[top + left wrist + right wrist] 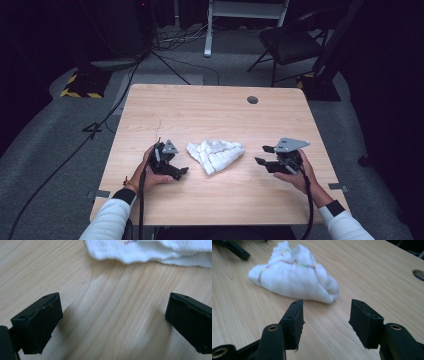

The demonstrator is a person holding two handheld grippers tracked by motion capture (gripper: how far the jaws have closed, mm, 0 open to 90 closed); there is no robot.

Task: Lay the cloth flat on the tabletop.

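Towel (216, 155) first, since both grippers flank it: crumpled and white, it lies bunched near the middle of the wooden bench (210, 107), held by nothing. In the high view the left gripper (181, 172) sits just to its left, close above the wood, with a hand wrapped round its body; in the left gripper view its jaws stand wide apart with bare wood grain between them, and the towel's (150, 252) folded edge lies just beyond their tips, apart from both. The right gripper (264, 155) is on the towel's other side, a little farther off, pointing toward it; its jaws are parted with nothing between them, and its own view shows the towel (294, 280) ahead of the tips (thin coloured stripes run across the cloth). A round hole (252, 100) sits in the bench near its far right corner. Beyond the bench, on grey floor, stands a dark chair (290, 42), with cables (165, 65) trailing nearby.
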